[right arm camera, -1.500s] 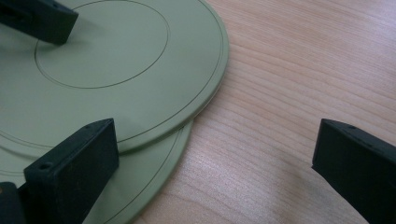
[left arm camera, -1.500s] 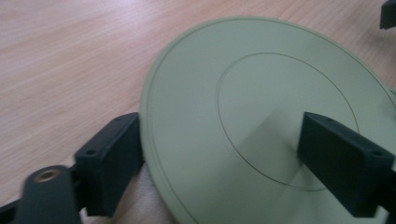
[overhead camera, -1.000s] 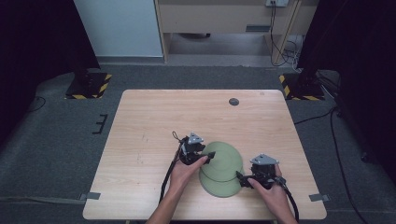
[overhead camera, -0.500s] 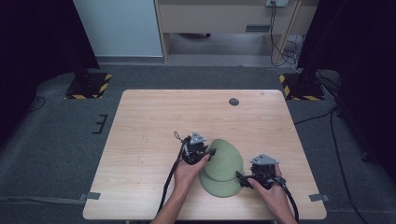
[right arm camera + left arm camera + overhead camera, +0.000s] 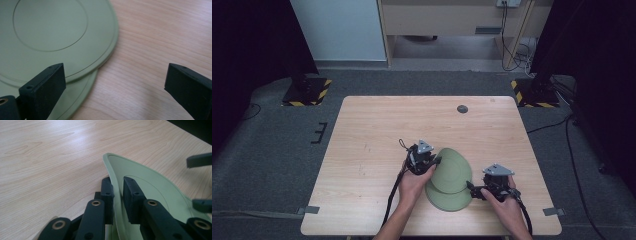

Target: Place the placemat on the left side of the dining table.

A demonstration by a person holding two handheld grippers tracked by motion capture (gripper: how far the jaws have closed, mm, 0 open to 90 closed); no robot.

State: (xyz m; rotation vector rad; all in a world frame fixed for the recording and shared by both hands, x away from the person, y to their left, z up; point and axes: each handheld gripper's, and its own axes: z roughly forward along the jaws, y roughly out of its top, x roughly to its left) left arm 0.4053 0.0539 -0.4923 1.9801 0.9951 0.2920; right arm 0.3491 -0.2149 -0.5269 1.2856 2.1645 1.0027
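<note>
Left hand-held gripper [image 5: 117, 192]: jaws just closing, now clamped on rim of top plate [image 5: 452, 170], tilted over bottom plate [image 5: 447, 199] near front right of worktop [image 5: 377, 135]. Lift by rim, keep grip firm. Right hand-held gripper [image 5: 112, 82]: jaws apart, beside plates. Open room left and behind; front edge close.

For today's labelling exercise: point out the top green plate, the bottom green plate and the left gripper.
Top plate [image 5: 453, 170], high view, its flat middle.
Bottom plate [image 5: 451, 201], high view, its exposed near rim.
Left gripper [image 5: 117, 187], left gripper view, between its fingertips, clamping the top plate's rim.
</note>
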